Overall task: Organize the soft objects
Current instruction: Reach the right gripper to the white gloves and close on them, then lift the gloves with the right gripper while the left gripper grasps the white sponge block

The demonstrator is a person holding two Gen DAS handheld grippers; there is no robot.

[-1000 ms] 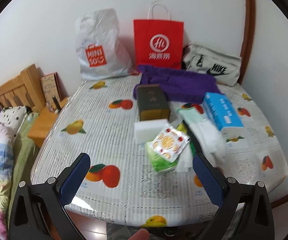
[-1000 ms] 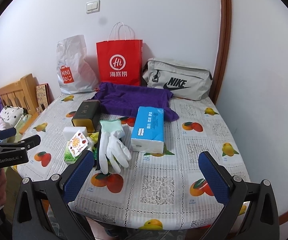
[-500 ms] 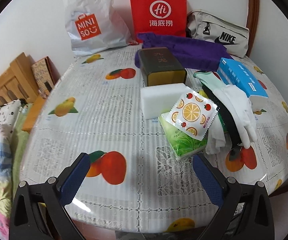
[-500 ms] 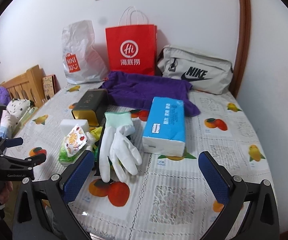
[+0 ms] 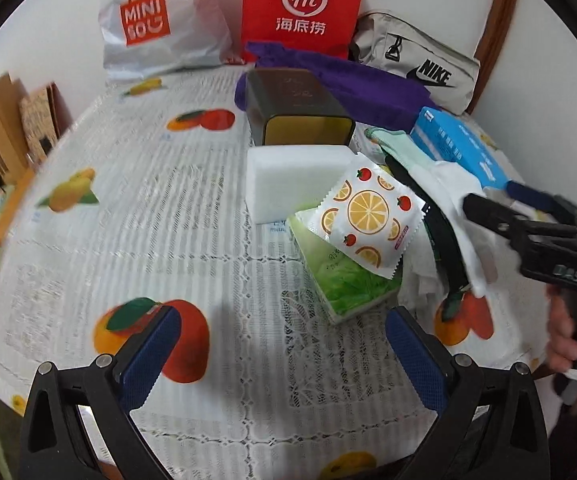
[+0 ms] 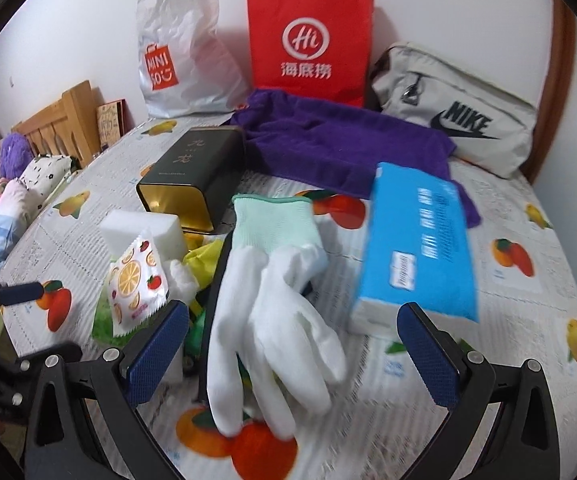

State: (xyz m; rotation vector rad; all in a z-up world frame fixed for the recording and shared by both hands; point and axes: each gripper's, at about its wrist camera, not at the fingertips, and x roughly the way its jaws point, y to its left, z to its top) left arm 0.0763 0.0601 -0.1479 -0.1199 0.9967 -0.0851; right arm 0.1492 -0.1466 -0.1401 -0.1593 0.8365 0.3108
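Tongs on both sides gaped wide: right tongs [image 6: 292, 354] over the white glove [image 6: 272, 316], left tongs [image 5: 282, 350] at six o'clock from the green tissue pack [image 5: 348, 280].

White gloves [image 6: 272, 312] with mint-green cuffs lie flat, fingers toward the table edge, beside a blue tissue pack [image 6: 420, 240]. A purple towel [image 6: 336, 144] sprawls behind them. A white sponge block [image 5: 296, 180] touches a green tissue packet [image 5: 348, 280], with a citrus-print sachet [image 5: 368, 216] leaning on top
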